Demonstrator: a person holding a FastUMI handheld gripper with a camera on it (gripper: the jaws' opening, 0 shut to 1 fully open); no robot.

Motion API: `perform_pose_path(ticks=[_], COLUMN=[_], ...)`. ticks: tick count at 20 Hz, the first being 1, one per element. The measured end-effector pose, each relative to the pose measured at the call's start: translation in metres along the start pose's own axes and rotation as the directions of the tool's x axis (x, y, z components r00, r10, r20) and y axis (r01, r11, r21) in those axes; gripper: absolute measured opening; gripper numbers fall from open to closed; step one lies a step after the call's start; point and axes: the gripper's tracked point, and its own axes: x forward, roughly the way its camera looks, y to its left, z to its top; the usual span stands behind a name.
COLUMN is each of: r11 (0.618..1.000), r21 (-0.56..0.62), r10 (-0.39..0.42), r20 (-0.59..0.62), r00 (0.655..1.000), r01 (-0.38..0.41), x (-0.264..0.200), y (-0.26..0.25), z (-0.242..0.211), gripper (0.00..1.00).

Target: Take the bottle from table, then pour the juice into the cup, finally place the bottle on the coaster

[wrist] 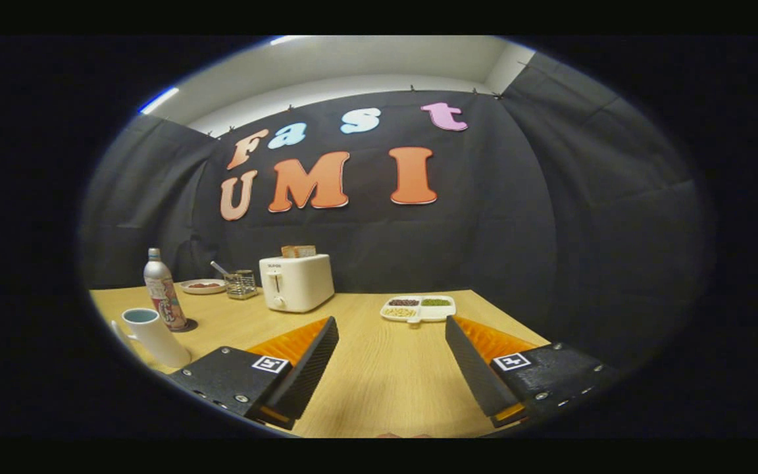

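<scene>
A slim bottle (162, 290) with a printed label stands upright on a dark round coaster (186, 325), far off to the left of my fingers. A white cup (153, 336) with a handle stands just in front of the bottle, close to the left finger. My gripper (392, 339) is open, its two fingers spread wide over bare wooden table (379, 375), with nothing between them. The bottle and cup are well apart from the fingers.
A white toaster (296, 282) with bread in it stands beyond the left finger. Left of it are a glass holder (241, 284) with a spoon and a small plate (202, 286). A white divided tray (418, 307) of foods lies beyond the right finger.
</scene>
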Motion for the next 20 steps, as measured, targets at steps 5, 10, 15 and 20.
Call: perform_pose_path(ticks=[5, 10, 15, 20], r11=[0.997, 0.999, 0.994, 0.995], r21=[0.072, -0.002, -0.094, -0.044], r10=[-0.012, -0.039, -0.072, -0.090], r20=[0.016, -0.101, -0.094, -0.087], r00=[1.000, 0.994, 0.993, 0.992], r01=[0.011, 0.039, 0.063, 0.086], x=[0.001, -0.001, -0.011, -0.033], y=[-0.011, -0.006, -0.004, -0.013], z=[0.004, -0.028, -0.022, -0.018], gripper=[0.97, 0.96, 0.97, 0.97])
